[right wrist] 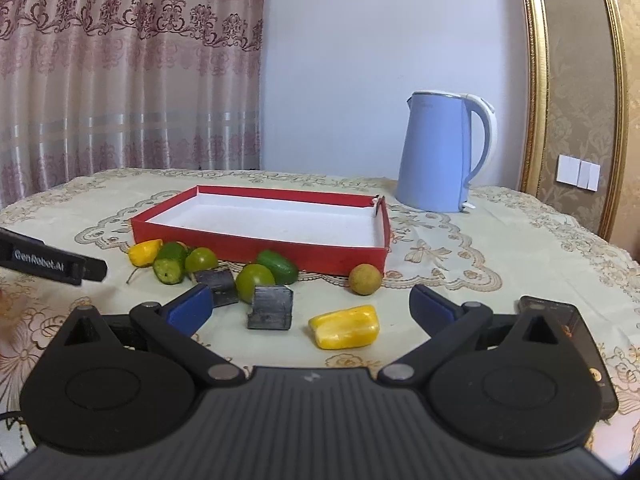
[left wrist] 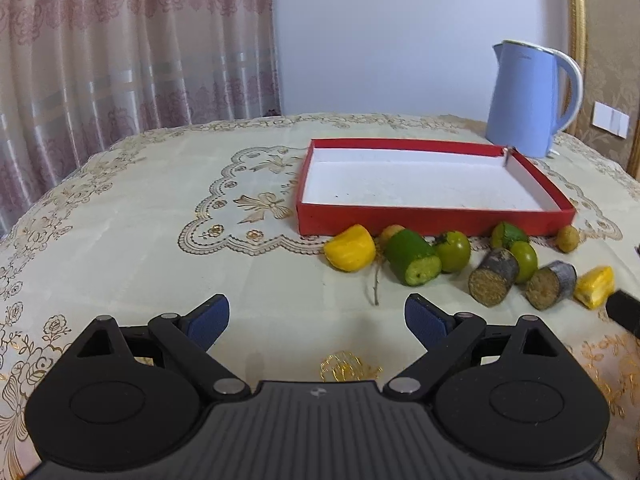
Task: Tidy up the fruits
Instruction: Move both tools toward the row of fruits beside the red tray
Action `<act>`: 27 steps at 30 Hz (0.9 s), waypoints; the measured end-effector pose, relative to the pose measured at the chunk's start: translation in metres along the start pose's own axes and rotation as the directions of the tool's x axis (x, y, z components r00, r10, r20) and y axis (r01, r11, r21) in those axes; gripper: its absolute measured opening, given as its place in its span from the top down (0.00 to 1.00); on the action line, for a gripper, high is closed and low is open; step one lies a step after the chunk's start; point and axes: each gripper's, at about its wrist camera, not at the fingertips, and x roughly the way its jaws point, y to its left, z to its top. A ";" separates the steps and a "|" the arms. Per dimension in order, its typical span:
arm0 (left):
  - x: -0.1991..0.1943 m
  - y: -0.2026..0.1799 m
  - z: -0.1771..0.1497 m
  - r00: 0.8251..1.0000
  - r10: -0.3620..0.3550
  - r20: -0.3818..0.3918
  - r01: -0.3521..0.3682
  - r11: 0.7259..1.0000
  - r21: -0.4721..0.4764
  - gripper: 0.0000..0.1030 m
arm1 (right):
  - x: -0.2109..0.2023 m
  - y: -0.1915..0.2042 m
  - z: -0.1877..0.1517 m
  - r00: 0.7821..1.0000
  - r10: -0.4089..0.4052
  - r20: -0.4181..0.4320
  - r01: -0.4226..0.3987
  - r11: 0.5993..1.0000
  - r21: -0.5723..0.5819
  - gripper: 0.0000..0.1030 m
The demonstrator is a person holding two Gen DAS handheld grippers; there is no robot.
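**Inspector:** Since nothing lies inside the red box (right wrist: 260,240), I judge the sorting not yet begun. Where does the fruit sit?

**Assistant:** In a loose row on the tablecloth (left wrist: 140,220), along the box's near wall. In the right wrist view the nearest piece is a yellow fruit piece (right wrist: 344,327), lying between the fingers' lines and just ahead of them, slightly right of centre.

**Inspector:** State of the right gripper (right wrist: 310,306)?

**Assistant:** Fingers spread wide, holding nothing. The left gripper (left wrist: 316,316) is likewise spread and empty.

**Inspector:** Long axis of that yellow piece?

**Assistant:** It runs roughly left to right, across the line of approach. In my judgement the jaws would close along its length rather than across it unless the wrist is turned.

**Inspector:** Which hand is nearer?

**Assistant:** The right, clearly. From the left wrist view that same piece sits at the far right edge (left wrist: 594,292), well off the left gripper's line. The left gripper's closest candidates are the cut green fruit (left wrist: 414,258) and a second yellow piece (left wrist: 350,248), ahead and somewhat right.

**Inspector:** Obstructions?

**Assistant:** A dark cut cylinder (right wrist: 270,306) lies just left of the yellow piece, apart from it. The blue kettle (right wrist: 440,152) stands beyond the box, well clear.
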 end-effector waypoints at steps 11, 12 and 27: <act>0.009 -0.019 0.000 0.998 0.063 -0.017 -0.062 0.998 0.033 0.08 | 0.001 -0.001 -0.002 1.000 0.012 -0.015 -0.012 1.000 0.000 0.00; 0.009 -0.021 0.000 0.998 0.063 -0.015 -0.063 0.997 0.040 0.08 | 0.001 0.000 -0.002 1.000 0.011 -0.012 -0.011 1.000 -0.006 0.00; 0.002 -0.022 0.000 0.998 0.068 0.004 -0.068 0.996 0.052 0.08 | 0.003 -0.007 -0.003 0.999 0.038 -0.035 -0.037 0.999 0.030 0.00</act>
